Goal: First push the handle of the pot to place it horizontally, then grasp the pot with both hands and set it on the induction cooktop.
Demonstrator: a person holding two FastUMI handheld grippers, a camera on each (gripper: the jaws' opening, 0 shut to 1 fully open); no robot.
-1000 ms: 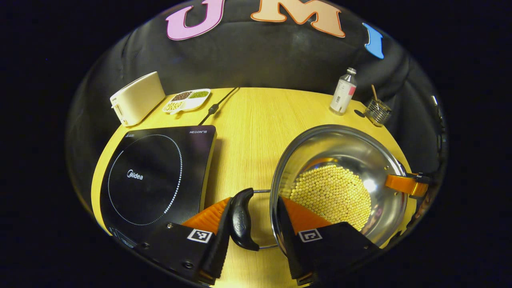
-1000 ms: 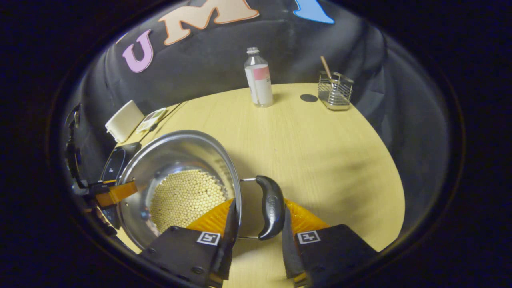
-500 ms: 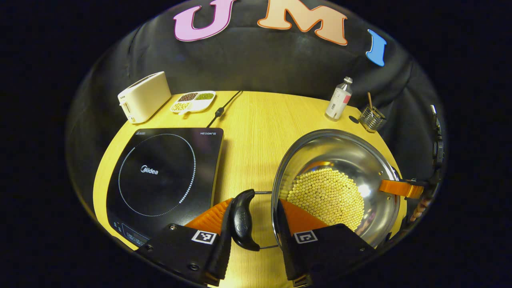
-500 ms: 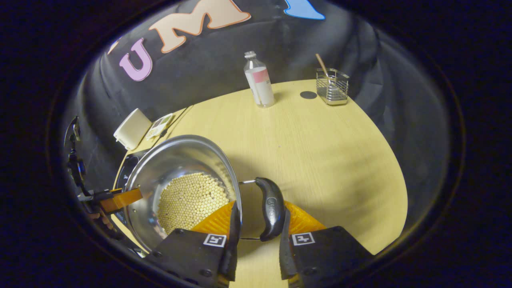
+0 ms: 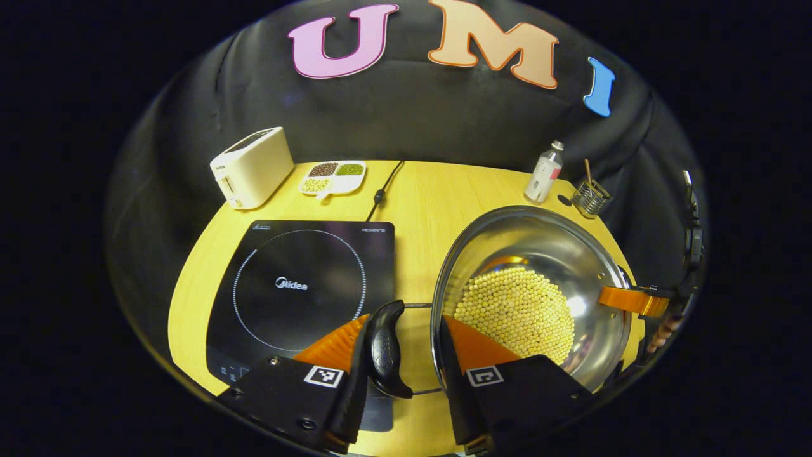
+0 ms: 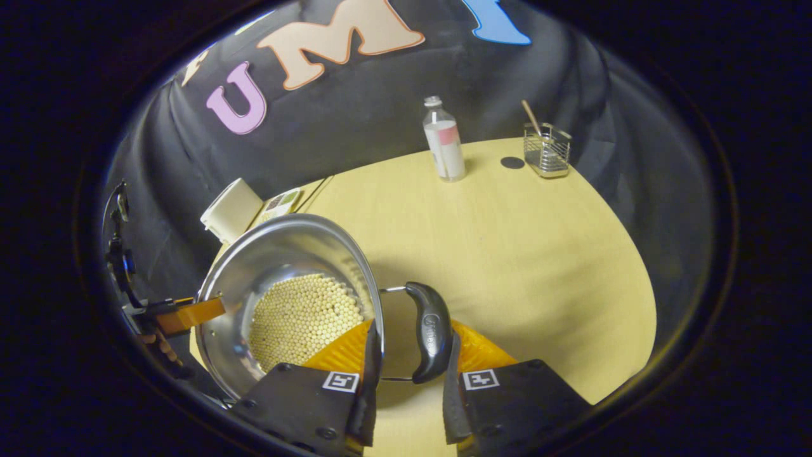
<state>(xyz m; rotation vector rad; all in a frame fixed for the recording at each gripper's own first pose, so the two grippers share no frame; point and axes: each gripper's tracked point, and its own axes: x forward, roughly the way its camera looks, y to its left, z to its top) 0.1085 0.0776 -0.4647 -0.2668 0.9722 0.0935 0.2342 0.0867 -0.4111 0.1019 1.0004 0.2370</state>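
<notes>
The pot (image 5: 539,285), a steel one with a bed of pale yellow beans (image 5: 515,312) in its bottom, hangs between my two grippers above the wooden table (image 5: 425,197), to the right of the induction cooktop (image 5: 298,285). In the left gripper view my left gripper (image 5: 399,374) has one finger outside the pot's black left handle (image 5: 386,349) and the other inside the pot wall, so handle and rim sit together in the grip; whether the outer finger truly presses the handle I cannot tell. In the right gripper view my right gripper (image 6: 409,374) mirrors this at the black right handle (image 6: 428,330), one finger inside the pot (image 6: 285,279) and the other against the handle's outer side, again too close to judge real pressure. Both handles lie level. The cooktop's near right corner passes under my left gripper, and the pot's body is clear of its glass. At the far left stand a cream toaster (image 5: 252,166) and a divided dish of beans (image 5: 333,176); at the far right a small bottle (image 6: 444,141) and a wire holder (image 6: 547,151).
</notes>
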